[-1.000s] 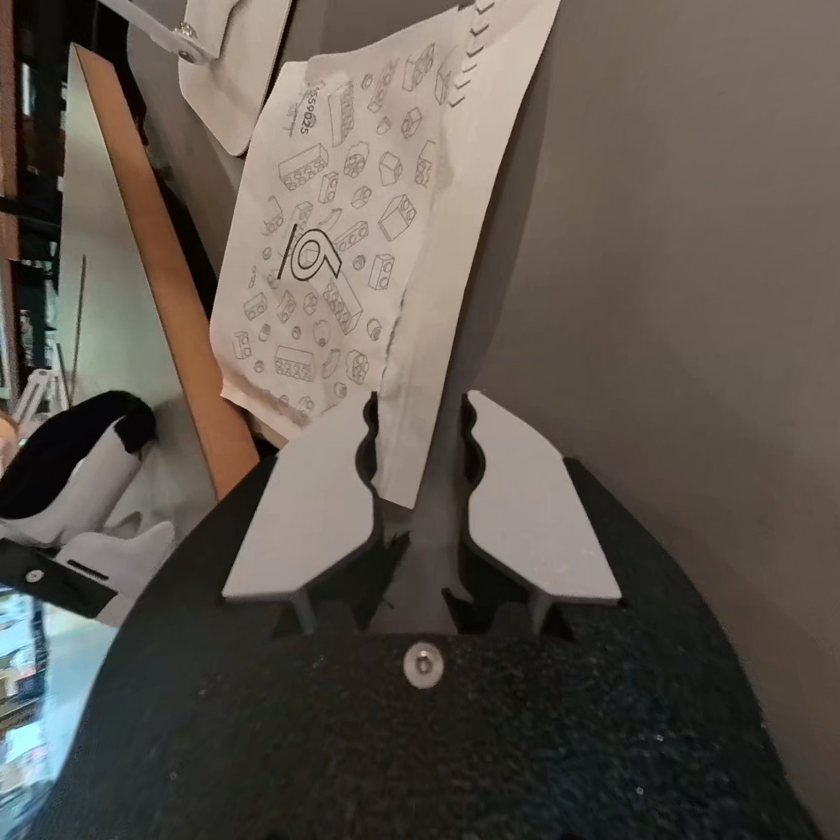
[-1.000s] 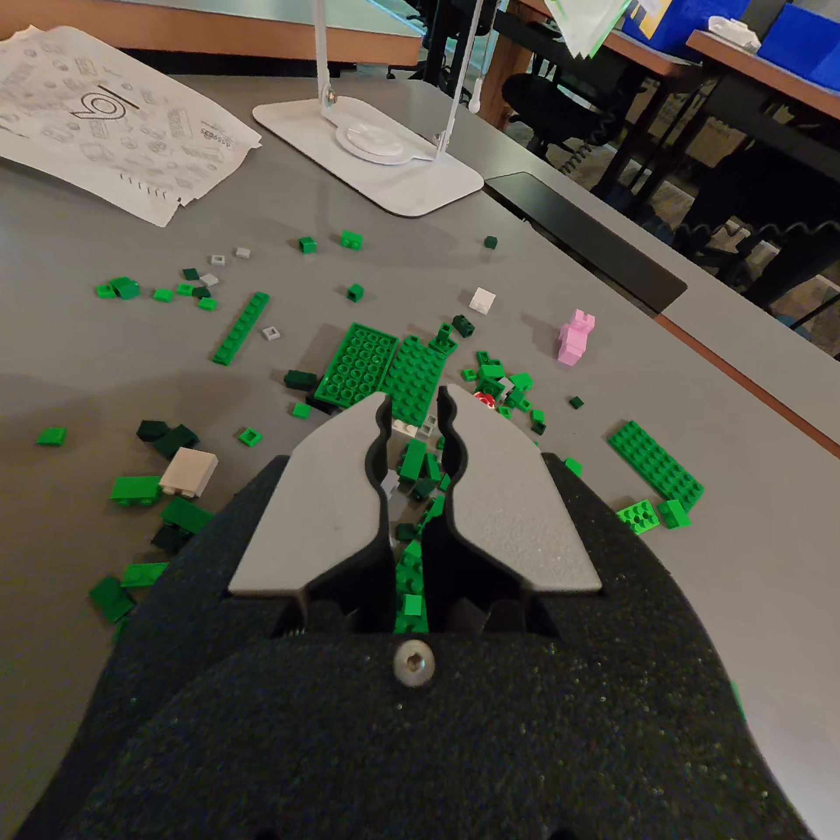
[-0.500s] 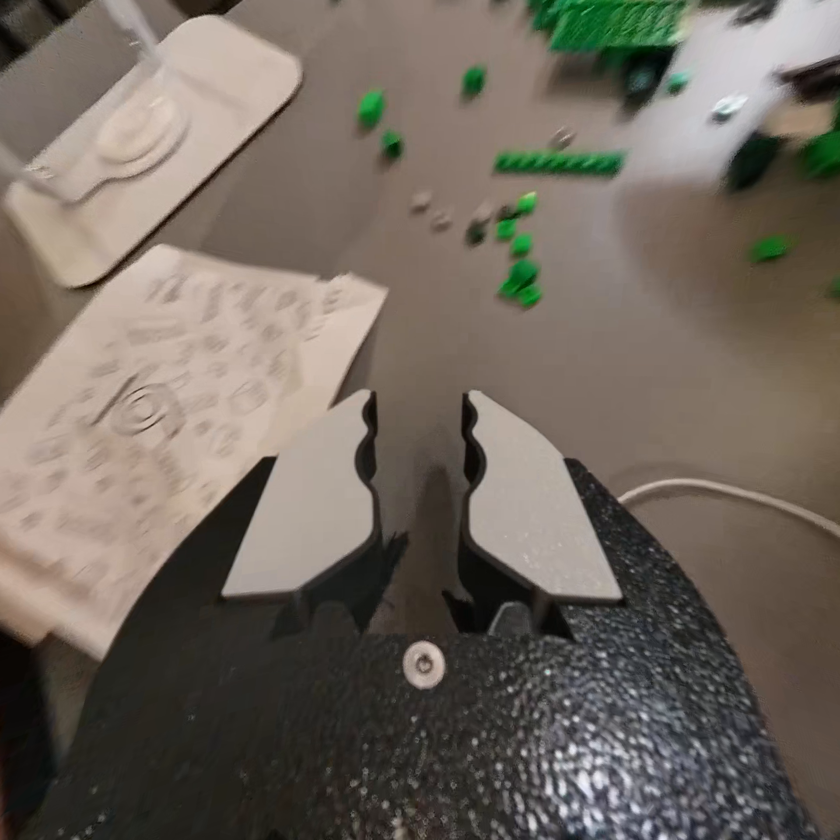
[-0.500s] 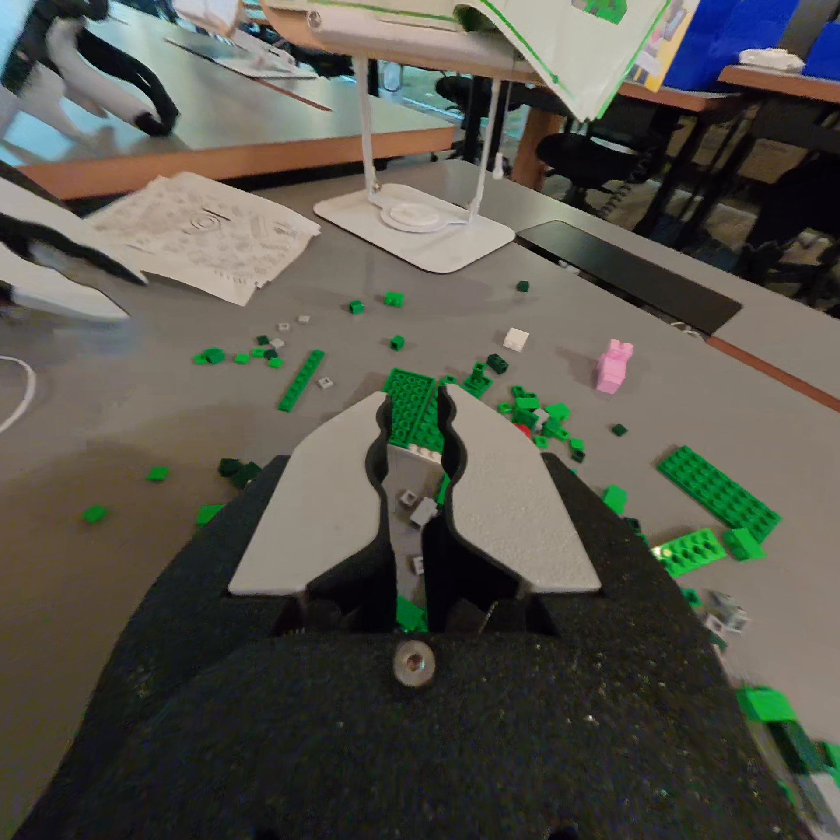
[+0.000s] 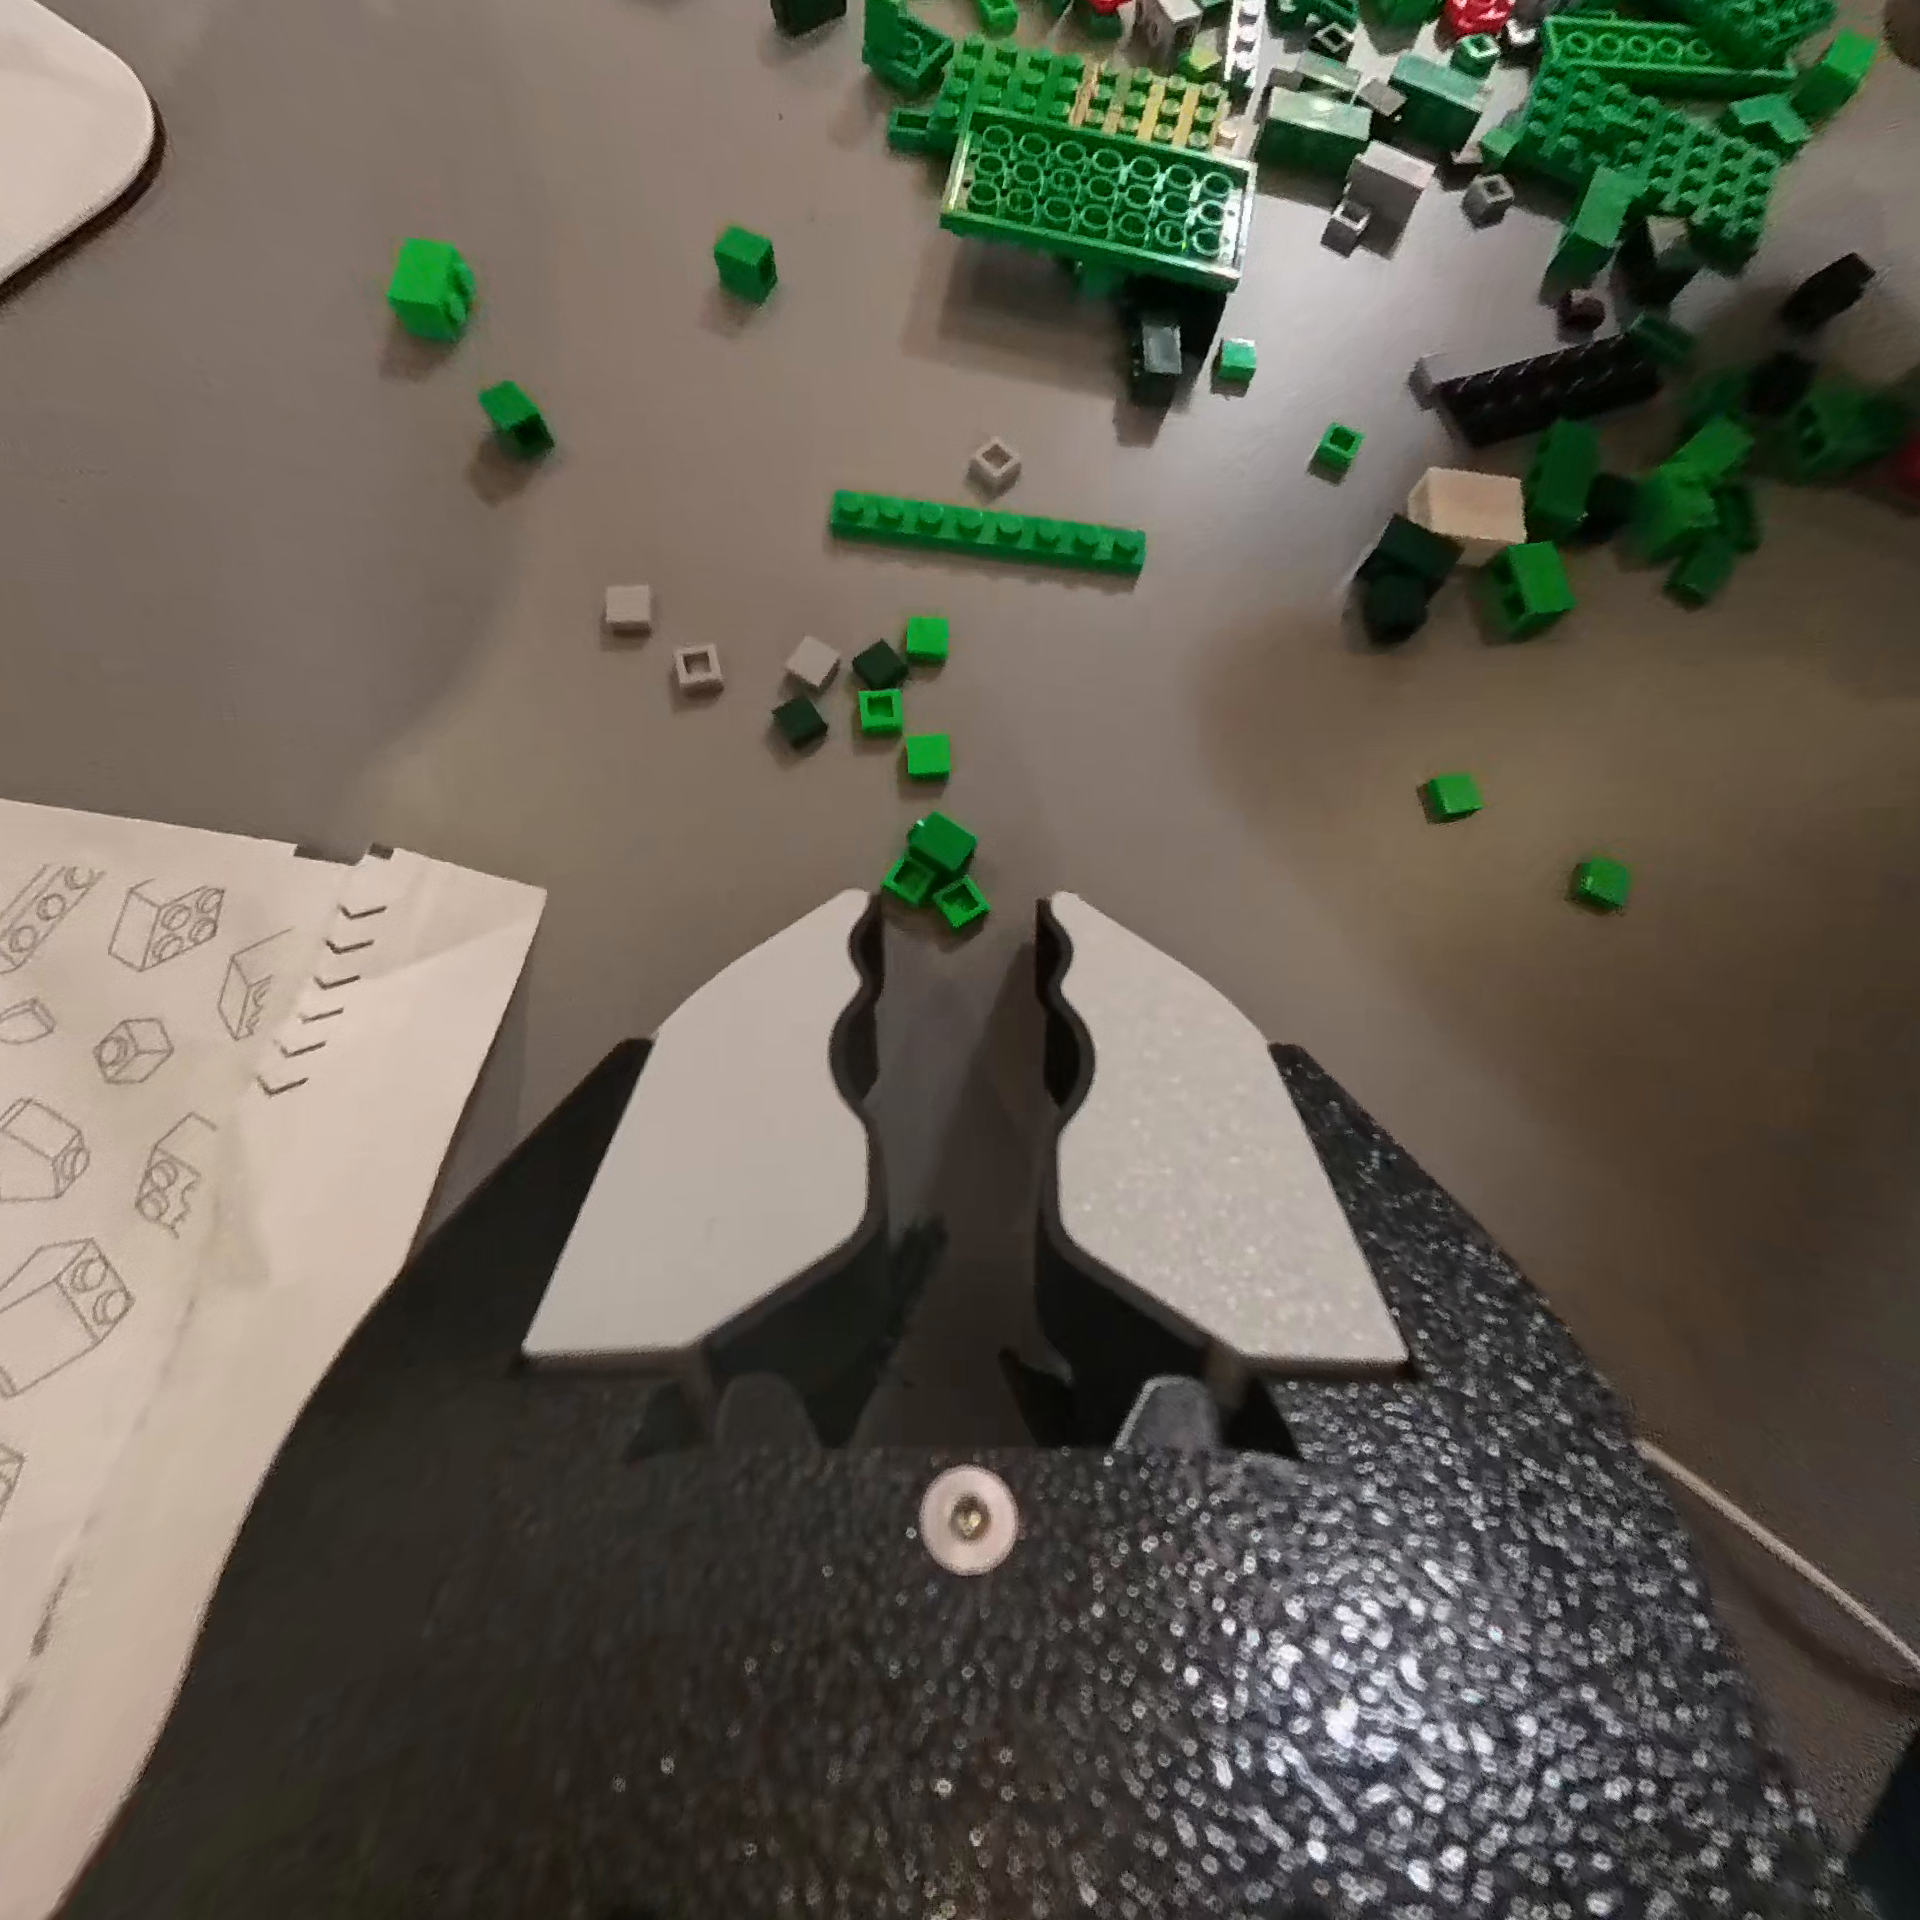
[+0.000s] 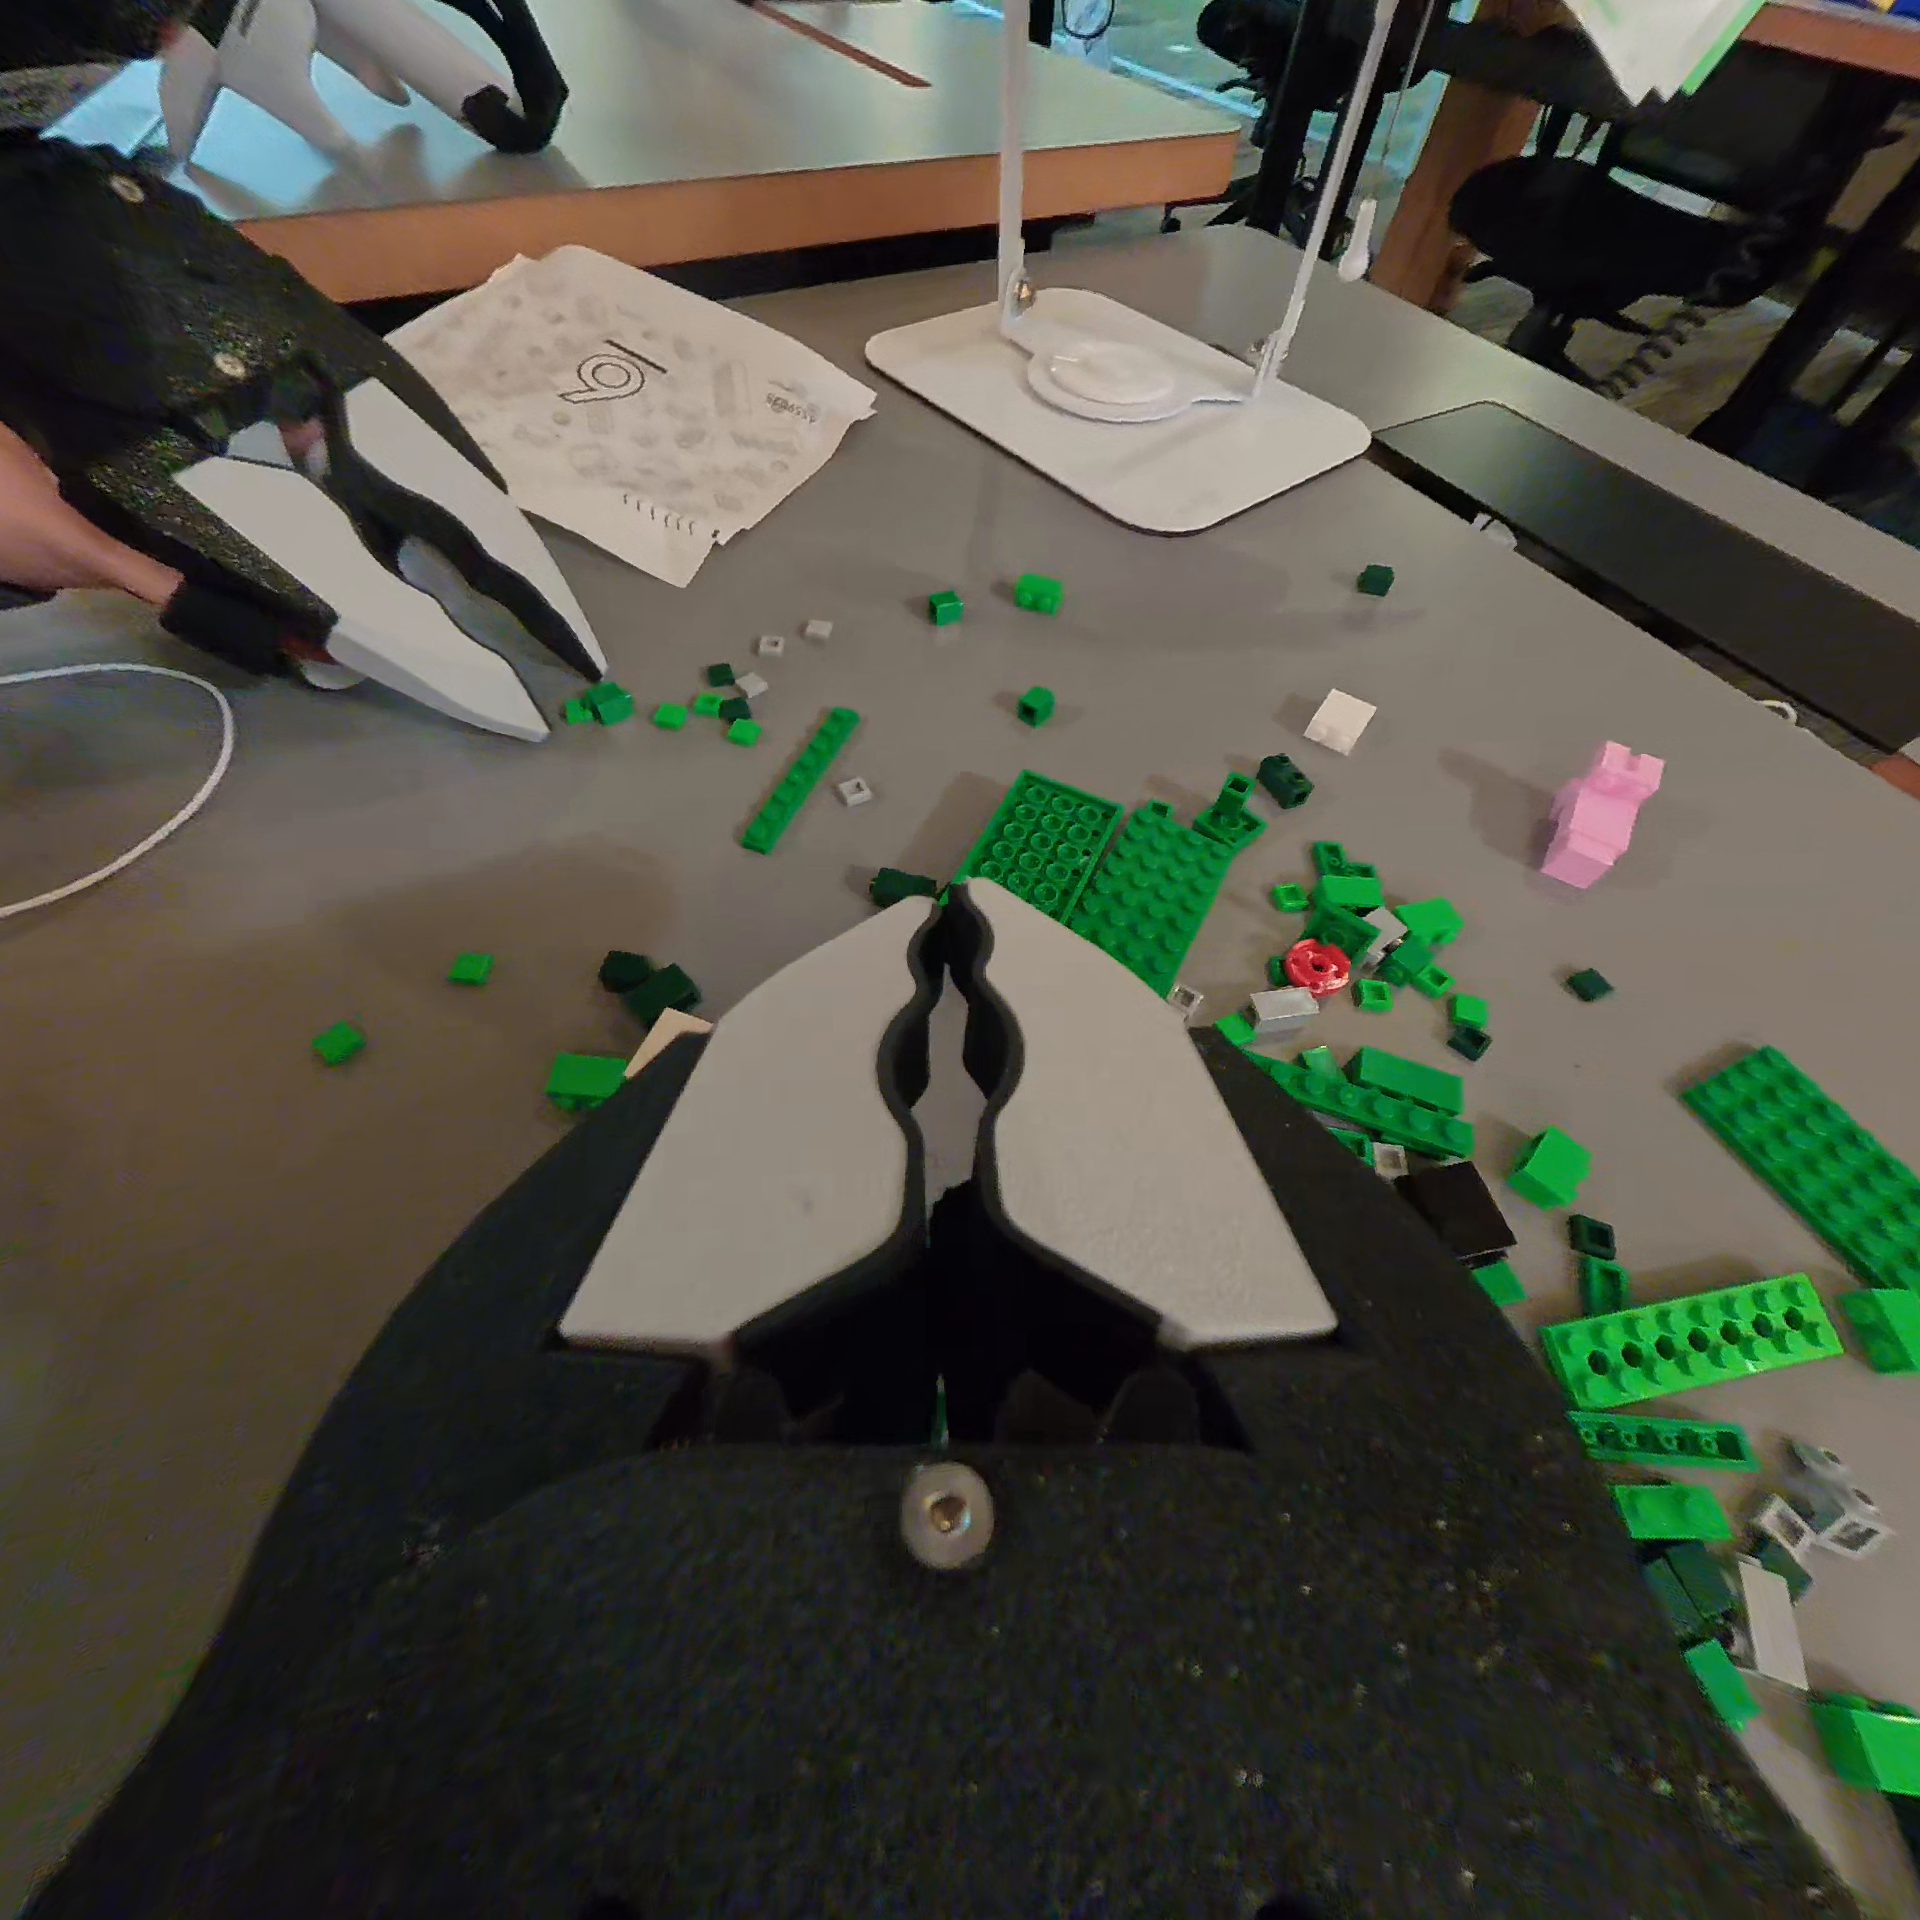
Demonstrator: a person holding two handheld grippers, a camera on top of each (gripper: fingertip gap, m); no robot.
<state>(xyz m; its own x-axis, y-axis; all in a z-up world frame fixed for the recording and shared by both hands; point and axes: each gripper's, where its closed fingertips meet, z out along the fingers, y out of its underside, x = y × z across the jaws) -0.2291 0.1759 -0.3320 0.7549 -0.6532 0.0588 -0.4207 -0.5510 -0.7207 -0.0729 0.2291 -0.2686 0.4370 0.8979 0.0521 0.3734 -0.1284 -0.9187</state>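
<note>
My left gripper point(image 5: 956, 909) is open and empty, low over the grey table point(image 5: 1195, 831). Its tips are just short of a small cluster of green bricks point(image 5: 937, 871). It also shows in the right wrist view point(image 6: 566, 698), tips beside that same cluster point(image 6: 603, 701). My right gripper point(image 6: 948, 902) is shut with nothing visible between its fingers. It hovers above the table, near two large green plates point(image 6: 1101, 873) and a dark green brick point(image 6: 899, 886). A long thin green plate point(image 5: 987, 535) lies ahead of the left gripper and shows in the right wrist view too point(image 6: 800, 779).
A white paper bag printed with brick drawings point(image 5: 208, 1091) lies left of the left gripper. A white lamp base point(image 6: 1122, 416) stands at the back. A pink pig figure point(image 6: 1600, 816) is at the right. Green bricks are scattered at the right. A white cable point(image 6: 156, 821) loops at the left. Left tips to right tips: about 20 cm. The left tips stand about 8 cm off the long thin green plate point(image 5: 987, 535). Seen from the right wrist view point(image 6: 798, 770) as well.
The left gripper swung away from the paper bag and came down to the small green bricks. The right gripper went from open to shut and pulled back from the brick pile.
</note>
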